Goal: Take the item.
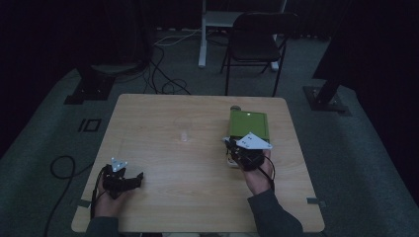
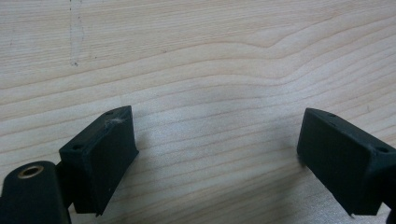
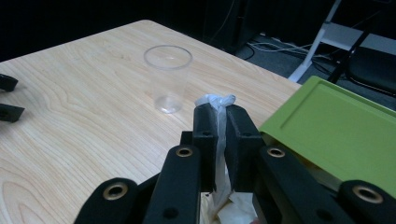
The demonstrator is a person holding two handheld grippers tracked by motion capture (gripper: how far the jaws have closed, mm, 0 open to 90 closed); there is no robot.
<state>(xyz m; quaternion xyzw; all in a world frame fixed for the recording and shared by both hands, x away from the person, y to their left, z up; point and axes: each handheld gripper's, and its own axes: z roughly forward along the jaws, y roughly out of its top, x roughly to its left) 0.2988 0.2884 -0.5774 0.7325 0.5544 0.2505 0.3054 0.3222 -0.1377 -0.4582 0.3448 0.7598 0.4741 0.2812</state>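
My right gripper [image 3: 221, 111] is shut on a crumpled clear plastic bag [image 3: 215, 101], whose knotted top pokes out above the jaws. In the high view the right gripper [image 1: 232, 146] sits at the near edge of a green box [image 1: 248, 124]. A clear plastic cup [image 3: 167, 78] stands upright on the table [image 1: 197, 197], a little ahead and left of the right gripper; the cup [image 1: 184, 134] shows faintly mid-table. My left gripper [image 2: 217, 140] is open over bare wood, nothing between its jaws. The left gripper [image 1: 137, 178] rests near the front left of the table.
A dark folding chair [image 1: 257, 42] and a white stand [image 1: 203, 34] are beyond the far edge. Cables [image 1: 163, 74] run over the floor. The green box lid [image 3: 336, 126] lies close on the right of the right gripper.
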